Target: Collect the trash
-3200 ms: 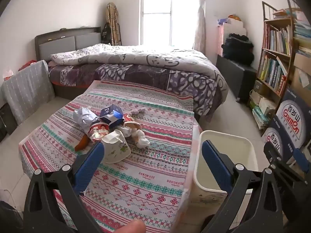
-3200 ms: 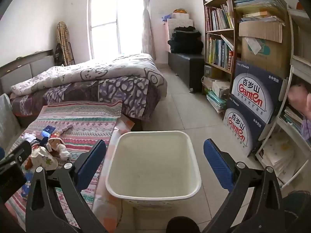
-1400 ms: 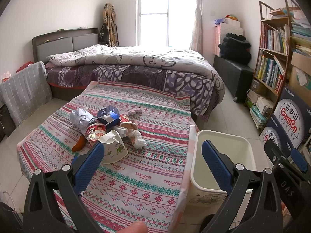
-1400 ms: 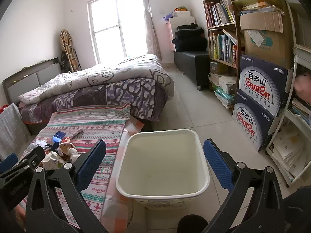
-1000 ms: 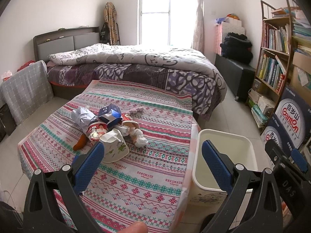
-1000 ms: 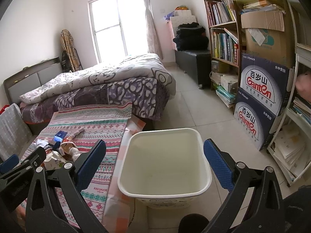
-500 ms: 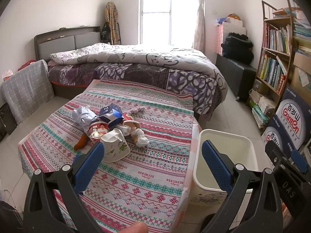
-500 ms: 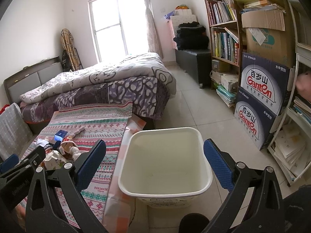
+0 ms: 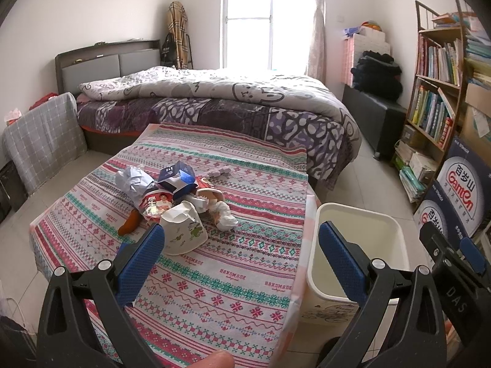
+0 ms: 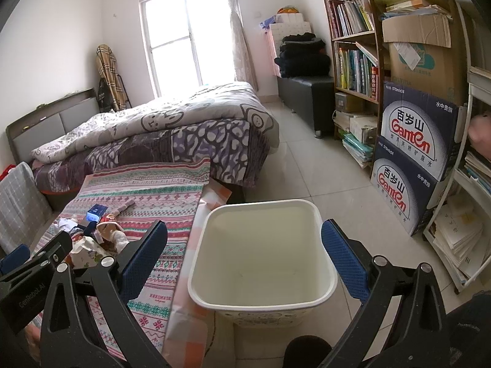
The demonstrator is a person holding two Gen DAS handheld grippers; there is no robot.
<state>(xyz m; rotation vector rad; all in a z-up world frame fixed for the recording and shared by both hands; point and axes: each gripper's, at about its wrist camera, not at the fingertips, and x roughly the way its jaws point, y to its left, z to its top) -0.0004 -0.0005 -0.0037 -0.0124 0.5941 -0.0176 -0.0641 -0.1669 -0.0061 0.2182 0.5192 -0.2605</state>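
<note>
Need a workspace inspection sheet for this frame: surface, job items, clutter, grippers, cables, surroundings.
Surface: table under patterned cloth, flat.
Job's things: trash pile on the cloth's left half; paper cup nearest; white bin on the floor beside the table, nothing seen inside.
Clutter: nothing seen beyond the pile.
Grippers: left gripper and right gripper both open, holding nothing.
Cables: thin cord on the floor, far left.
Surroundings: bed, bookshelf, stacked water cartons.

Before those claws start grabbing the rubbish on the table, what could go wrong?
The trash pile is tangled, so lifting the white paper cup with the left gripper may drag neighbours along. The white bin stands on the floor beyond the table edge, so dropped pieces could miss it.
</note>
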